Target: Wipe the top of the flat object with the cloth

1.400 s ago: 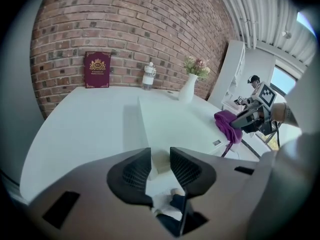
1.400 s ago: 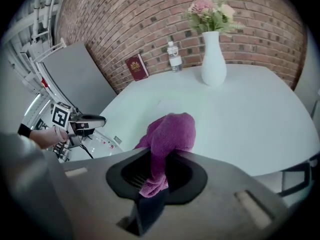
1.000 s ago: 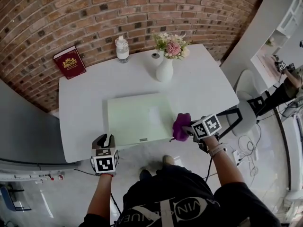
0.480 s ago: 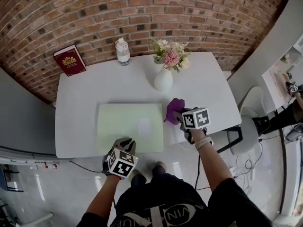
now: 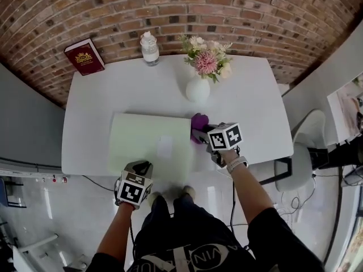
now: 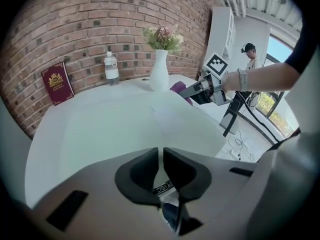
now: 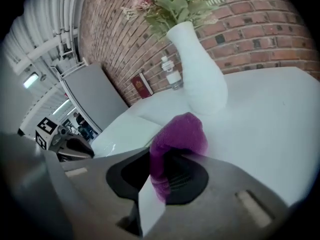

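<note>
The flat object (image 5: pixel 148 143) is a pale green board lying on the white table (image 5: pixel 91 112); it also fills the left gripper view (image 6: pixel 120 129). My right gripper (image 5: pixel 199 131) is shut on the purple cloth (image 5: pixel 198 120) at the board's far right corner, just in front of the vase. In the right gripper view the cloth (image 7: pixel 177 139) bulges out of the jaws, with a white tag hanging from it. My left gripper (image 5: pixel 140 168) sits at the board's front edge. Its jaws (image 6: pixel 161 159) stand almost together with only a thin slit, and nothing is gripped between them.
A white vase with flowers (image 5: pixel 198 86) stands right behind the cloth. A bottle (image 5: pixel 150 49) and a red book (image 5: pixel 84 56) are at the back by the brick wall. A chair (image 5: pixel 300 163) stands right of the table. A person (image 6: pixel 248 54) stands far off.
My right gripper carried the cloth from the board's front right corner up to its far right corner near the vase. The left gripper moved right to the board's front edge and its jaws came together.
</note>
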The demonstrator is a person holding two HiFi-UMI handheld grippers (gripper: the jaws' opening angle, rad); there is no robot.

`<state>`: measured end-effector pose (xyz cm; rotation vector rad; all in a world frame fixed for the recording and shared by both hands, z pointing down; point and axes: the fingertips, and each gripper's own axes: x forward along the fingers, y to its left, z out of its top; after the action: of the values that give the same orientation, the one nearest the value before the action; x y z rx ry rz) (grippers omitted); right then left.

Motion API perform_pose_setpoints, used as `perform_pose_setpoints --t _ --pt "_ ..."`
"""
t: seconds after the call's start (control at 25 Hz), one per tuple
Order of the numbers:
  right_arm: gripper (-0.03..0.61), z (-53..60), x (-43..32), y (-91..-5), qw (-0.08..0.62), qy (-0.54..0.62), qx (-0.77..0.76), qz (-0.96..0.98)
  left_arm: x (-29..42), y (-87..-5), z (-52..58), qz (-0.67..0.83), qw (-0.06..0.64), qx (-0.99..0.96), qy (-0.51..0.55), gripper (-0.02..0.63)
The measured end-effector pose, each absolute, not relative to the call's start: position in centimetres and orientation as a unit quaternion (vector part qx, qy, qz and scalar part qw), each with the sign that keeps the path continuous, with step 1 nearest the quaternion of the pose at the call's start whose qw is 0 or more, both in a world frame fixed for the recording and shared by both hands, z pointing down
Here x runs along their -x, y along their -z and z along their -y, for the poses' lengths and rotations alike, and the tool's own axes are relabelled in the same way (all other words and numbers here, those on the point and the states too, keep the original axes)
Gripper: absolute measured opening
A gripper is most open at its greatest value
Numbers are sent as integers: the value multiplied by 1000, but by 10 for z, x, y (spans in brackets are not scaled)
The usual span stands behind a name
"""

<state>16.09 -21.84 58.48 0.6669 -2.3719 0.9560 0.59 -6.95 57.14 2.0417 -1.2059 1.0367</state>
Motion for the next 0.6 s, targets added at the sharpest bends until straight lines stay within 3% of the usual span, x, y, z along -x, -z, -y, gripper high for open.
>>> perform_pose_setpoints --t 0.6 --pt "59 96 -152 -579 339 -197 -79 917 -5 -574 68 483 278 -736 -385 34"
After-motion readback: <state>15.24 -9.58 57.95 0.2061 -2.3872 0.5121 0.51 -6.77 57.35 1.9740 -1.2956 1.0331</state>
